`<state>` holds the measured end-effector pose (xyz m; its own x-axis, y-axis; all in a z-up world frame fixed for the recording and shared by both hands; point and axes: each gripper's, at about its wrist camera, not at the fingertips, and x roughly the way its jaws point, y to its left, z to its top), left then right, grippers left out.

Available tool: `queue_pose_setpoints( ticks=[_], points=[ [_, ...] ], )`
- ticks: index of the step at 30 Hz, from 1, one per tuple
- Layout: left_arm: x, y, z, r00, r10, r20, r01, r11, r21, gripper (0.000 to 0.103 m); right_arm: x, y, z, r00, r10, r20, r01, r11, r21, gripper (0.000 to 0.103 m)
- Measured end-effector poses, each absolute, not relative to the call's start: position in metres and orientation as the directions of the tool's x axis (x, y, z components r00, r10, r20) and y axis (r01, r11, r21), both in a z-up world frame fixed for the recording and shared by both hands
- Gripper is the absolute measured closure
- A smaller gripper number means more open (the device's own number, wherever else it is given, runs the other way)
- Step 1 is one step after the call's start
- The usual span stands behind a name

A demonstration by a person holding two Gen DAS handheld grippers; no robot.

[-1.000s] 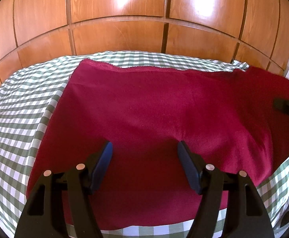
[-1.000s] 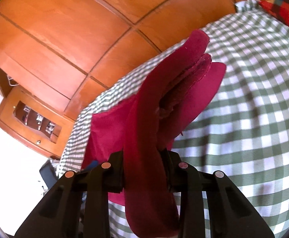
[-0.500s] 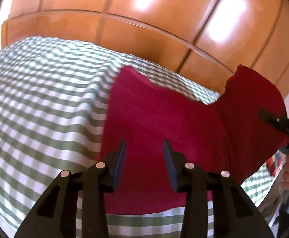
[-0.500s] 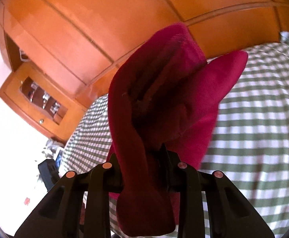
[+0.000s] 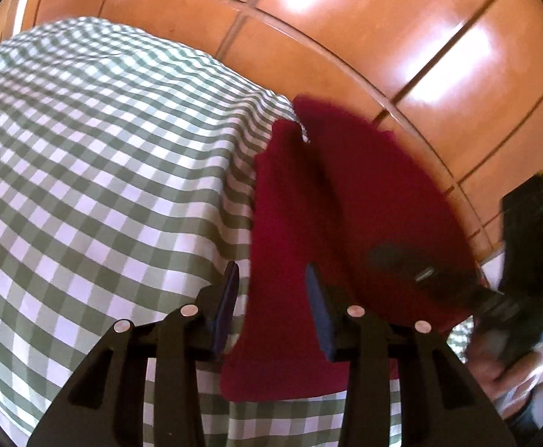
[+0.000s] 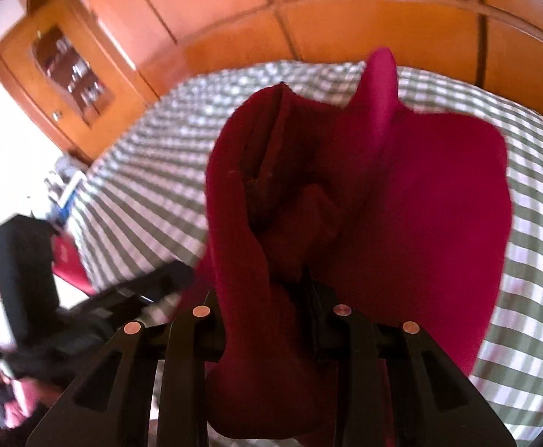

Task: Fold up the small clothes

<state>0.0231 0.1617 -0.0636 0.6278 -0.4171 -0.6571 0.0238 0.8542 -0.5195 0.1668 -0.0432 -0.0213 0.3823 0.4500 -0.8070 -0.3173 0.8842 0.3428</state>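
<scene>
Carrying a bunched edge of the red cloth (image 6: 401,193) across: right hand-held gripper (image 6: 267,298) is pinching it, fabric draping over both fingers. A second ago the cloth was lying spread over the checked tabletop (image 5: 96,156); now it is doubling over toward the left, so the fold looks about half made. Left hand-held gripper (image 5: 271,298) is sitting part-spread, narrower than a second ago, fingers straddling the cloth's near left edge; pads are not pressing fabric as far as I can tell. Rest of the cloth is lying on the tabletop near the wooden panelling (image 5: 383,37).
</scene>
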Motion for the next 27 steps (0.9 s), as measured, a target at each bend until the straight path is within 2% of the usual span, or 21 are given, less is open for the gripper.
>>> queue_pose_setpoints(
  ticks=[2,4,7,8,10,11,13,14,17,20,27],
  points=[
    [0.023,0.169,-0.062,0.631,-0.422,-0.65,0.013,0.844,-0.536,0.067,0.162,-0.04,-0.022,0.389,0.465,-0.795,-0.338,0.875,0.346,0.063],
    [0.022,0.174,-0.059,0.633,-0.442,-0.635,0.012,0.826,-0.563,0.067,0.156,-0.047,-0.017,0.384,0.535,-0.752,-0.365,0.837,0.409,0.055],
    [0.025,0.176,-0.053,0.635,-0.468,-0.615,0.021,0.806,-0.591,0.067,0.144,-0.061,-0.006,0.373,0.627,-0.684,-0.405,0.773,0.488,0.052],
    [0.027,0.176,-0.05,0.634,-0.482,-0.605,0.03,0.797,-0.603,0.066,0.138,-0.073,-0.002,0.351,0.69,-0.633,-0.413,0.721,0.557,0.044],
    [0.031,0.174,-0.043,0.632,-0.507,-0.586,0.044,0.778,-0.626,0.057,0.129,-0.095,0.003,0.307,0.785,-0.537,-0.418,0.619,0.665,0.033],
    [0.031,0.174,-0.038,0.636,-0.519,-0.571,0.052,0.767,-0.639,0.056,0.122,-0.106,0.006,0.291,0.824,-0.485,-0.423,0.566,0.707,0.028],
    [0.036,0.172,-0.031,0.634,-0.542,-0.551,0.074,0.752,-0.655,0.047,0.104,-0.121,0.014,0.31,0.847,-0.431,-0.436,0.53,0.727,0.028],
    [0.039,0.17,-0.026,0.631,-0.556,-0.541,0.084,0.742,-0.665,0.046,0.096,-0.131,0.017,0.328,0.844,-0.424,-0.436,0.533,0.725,0.028],
    [0.047,0.165,-0.017,0.602,-0.605,-0.522,0.112,0.711,-0.695,0.04,0.082,-0.157,0.016,0.381,0.807,-0.452,-0.407,0.585,0.701,0.028],
    [0.061,0.152,-0.014,0.551,-0.636,-0.54,0.134,0.707,-0.695,0.034,0.076,-0.169,0.006,0.408,0.761,-0.505,-0.371,0.643,0.67,0.028],
    [0.087,0.115,-0.027,0.423,-0.64,-0.641,0.123,0.742,-0.659,0.034,0.051,-0.154,-0.017,0.464,0.564,-0.684,-0.344,0.826,0.447,0.03]
  ],
)
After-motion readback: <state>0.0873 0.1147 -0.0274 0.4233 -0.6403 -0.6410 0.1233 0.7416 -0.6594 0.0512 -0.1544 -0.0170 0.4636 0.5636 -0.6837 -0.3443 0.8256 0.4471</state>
